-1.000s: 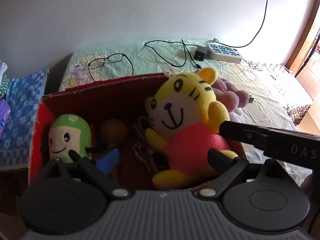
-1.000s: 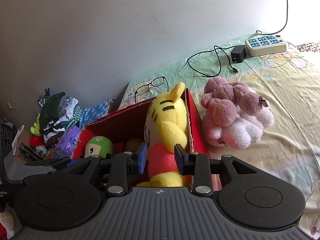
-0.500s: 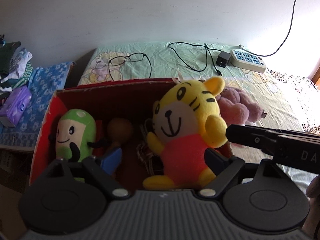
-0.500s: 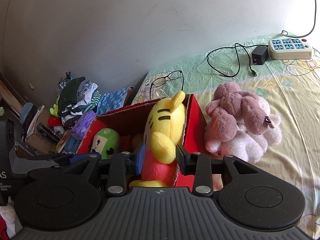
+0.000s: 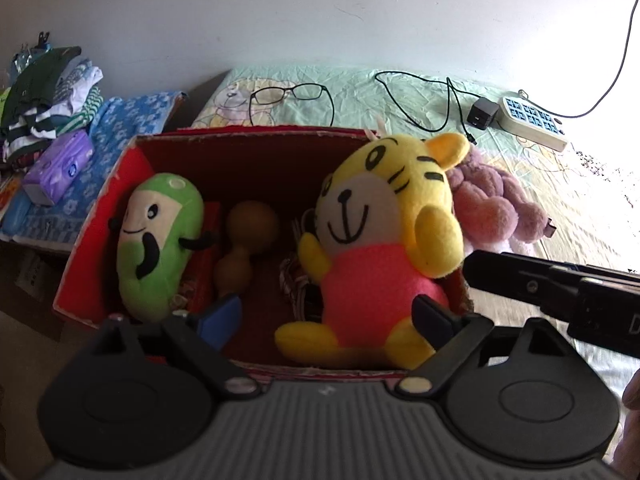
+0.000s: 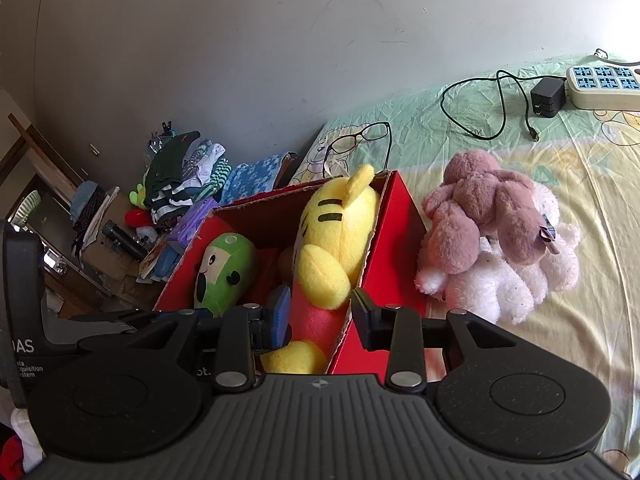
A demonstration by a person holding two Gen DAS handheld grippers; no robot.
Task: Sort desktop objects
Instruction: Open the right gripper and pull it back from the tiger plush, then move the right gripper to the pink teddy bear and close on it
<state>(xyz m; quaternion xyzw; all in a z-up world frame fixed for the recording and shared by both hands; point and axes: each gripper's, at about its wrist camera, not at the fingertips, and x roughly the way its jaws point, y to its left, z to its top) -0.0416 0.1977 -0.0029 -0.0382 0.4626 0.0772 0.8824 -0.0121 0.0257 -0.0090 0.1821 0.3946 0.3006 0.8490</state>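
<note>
A red cardboard box (image 5: 100, 240) (image 6: 396, 240) stands at the bed's edge. In it sit a yellow tiger plush (image 5: 372, 240) (image 6: 336, 220), a green plush (image 5: 156, 248) (image 6: 224, 268) and a brown gourd (image 5: 244, 240). My left gripper (image 5: 328, 316) hovers over the box's near rim, its jaws wide and opening. The tiger's legs show between them, untouched. My right gripper (image 6: 320, 312) (image 5: 470, 268) is at the box's right wall, jaws narrowly apart and pressing on nothing. A pink and white plush (image 6: 492, 240) (image 5: 492, 208) lies on the sheet right of the box.
Glasses (image 5: 288, 94), a black charger with cable (image 5: 482, 114) and a power strip (image 5: 534, 122) lie on the bed behind the box. Left of the bed are piled clothes (image 5: 48, 92) and a purple tissue pack (image 5: 56, 164). A wall closes the back.
Both grippers have drawn back a little from the box and turned, so more of the left-side clutter shows. The right jaws stand slightly wider. The tiger stays seated in the box.
</note>
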